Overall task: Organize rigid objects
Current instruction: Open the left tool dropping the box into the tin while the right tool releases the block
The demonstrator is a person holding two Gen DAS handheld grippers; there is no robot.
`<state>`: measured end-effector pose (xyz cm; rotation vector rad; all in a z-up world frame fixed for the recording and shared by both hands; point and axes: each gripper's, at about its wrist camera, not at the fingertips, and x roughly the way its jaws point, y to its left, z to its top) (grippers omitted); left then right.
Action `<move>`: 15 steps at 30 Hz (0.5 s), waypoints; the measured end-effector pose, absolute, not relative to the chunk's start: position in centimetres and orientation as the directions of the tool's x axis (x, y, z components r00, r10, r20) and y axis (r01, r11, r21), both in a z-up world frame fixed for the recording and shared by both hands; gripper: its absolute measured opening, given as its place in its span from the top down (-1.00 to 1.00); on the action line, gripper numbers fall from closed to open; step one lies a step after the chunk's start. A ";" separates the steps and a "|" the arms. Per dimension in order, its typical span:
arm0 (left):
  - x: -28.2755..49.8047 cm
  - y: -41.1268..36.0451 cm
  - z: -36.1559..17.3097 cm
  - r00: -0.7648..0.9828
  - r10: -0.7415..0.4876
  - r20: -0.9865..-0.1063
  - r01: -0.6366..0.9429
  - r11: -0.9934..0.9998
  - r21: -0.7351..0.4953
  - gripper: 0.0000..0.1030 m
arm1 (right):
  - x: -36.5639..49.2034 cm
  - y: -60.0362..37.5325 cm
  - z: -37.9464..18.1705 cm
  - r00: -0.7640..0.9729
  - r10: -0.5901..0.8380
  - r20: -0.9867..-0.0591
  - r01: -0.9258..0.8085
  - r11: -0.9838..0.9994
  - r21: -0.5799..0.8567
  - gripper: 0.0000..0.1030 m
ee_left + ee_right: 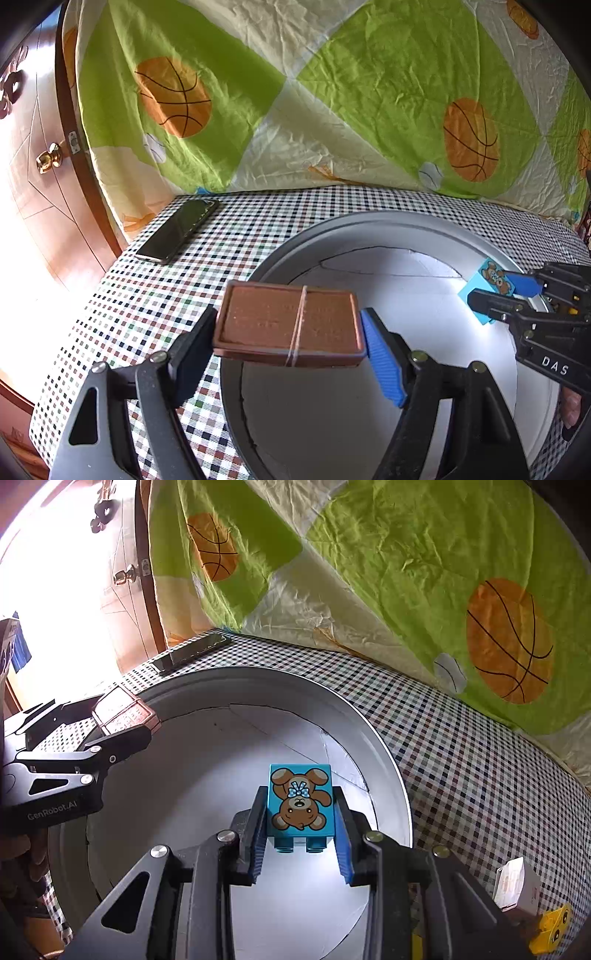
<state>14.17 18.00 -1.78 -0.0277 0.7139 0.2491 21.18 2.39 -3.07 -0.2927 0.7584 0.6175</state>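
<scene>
Checked cloth covered the tabletop [192,258] around a large grey round basin [417,229]. Left gripper [288,332] fingers clamped a stiff brown rectangular case [284,325] by its short ends at centre frame; right gripper [301,812] fingers clamped a rigid, seemingly light blue bear-printed block [301,801] over the basin.

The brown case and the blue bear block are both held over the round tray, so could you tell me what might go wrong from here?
1. The left gripper holds the brown case only by its short ends; it could tip out.
2. The right gripper and blue bear block share the tray; they might collide.
</scene>
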 end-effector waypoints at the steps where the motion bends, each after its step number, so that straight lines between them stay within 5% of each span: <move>1: 14.2 18.0 -1.7 0.730 0.229 -0.645 -0.244 0.968 0.067 -0.52 | 21.3 2.3 -3.0 0.567 0.411 -0.714 -0.611 0.791 -0.029 0.30; 5: 13.2 17.7 -1.1 0.755 0.258 -0.603 -0.273 0.960 0.069 -0.95 | 20.7 1.0 -1.8 0.593 0.458 -0.662 -0.603 0.798 0.012 -0.22; 15: 5.1 12.1 0.0 0.875 0.224 -0.428 -0.251 0.968 -0.006 -0.99 | 15.0 -10.0 0.4 0.684 0.460 -0.567 -0.524 0.850 0.057 -0.23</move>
